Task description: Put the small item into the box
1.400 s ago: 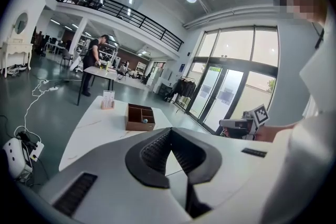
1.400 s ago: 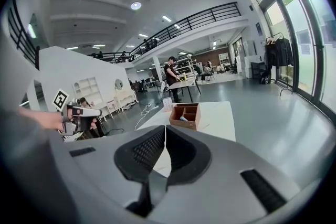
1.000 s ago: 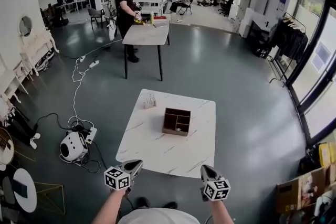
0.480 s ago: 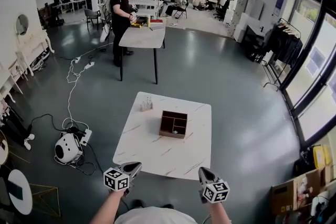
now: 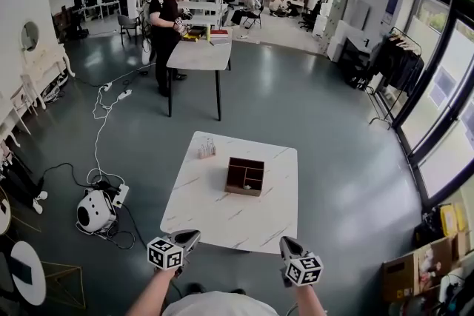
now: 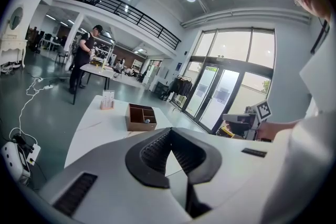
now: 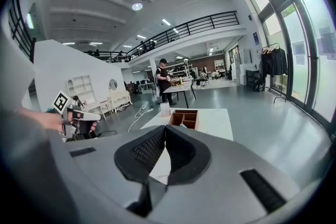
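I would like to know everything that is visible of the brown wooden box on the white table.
The brown wooden box is low, roughly square and open at the top, with no lid in sight. Thin inner walls of the same wood divide it into several compartments. It stands flat on the white marble-look table, somewhat right of its middle. One small pale item lies in a compartment on the near side. Nothing else touches it.

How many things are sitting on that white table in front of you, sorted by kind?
Brown divided box: 1
Small grey item lying inside the box: 1
Small pale stand near the table's far left corner: 1
Total: 3
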`<action>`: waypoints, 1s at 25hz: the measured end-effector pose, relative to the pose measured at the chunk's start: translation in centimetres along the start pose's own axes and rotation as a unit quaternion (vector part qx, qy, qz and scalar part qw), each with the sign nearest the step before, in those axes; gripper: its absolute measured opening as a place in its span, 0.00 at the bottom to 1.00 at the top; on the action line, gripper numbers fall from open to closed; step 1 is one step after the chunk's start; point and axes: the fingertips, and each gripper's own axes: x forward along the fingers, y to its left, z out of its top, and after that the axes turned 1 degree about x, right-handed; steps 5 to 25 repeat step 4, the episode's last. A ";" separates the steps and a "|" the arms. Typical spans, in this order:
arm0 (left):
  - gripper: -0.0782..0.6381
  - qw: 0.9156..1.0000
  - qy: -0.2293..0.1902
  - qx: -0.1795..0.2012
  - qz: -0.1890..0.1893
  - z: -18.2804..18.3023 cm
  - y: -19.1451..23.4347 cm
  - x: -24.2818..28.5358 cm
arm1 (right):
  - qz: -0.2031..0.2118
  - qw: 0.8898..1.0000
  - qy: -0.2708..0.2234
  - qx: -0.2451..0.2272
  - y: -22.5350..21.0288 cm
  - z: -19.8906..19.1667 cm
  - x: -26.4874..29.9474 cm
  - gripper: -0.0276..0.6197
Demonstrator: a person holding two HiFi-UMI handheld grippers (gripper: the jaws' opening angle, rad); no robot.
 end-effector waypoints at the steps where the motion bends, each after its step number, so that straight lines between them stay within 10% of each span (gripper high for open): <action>1: 0.13 1.000 -0.001 0.000 0.000 0.0 0.0 -0.1 | 0.000 1.000 0.001 -0.001 0.1 -0.1 0.0 0.08; 25: 0.13 1.000 -0.003 0.000 -0.001 0.3 0.0 -0.3 | 0.001 1.000 0.002 -0.001 0.4 0.0 -0.1 0.08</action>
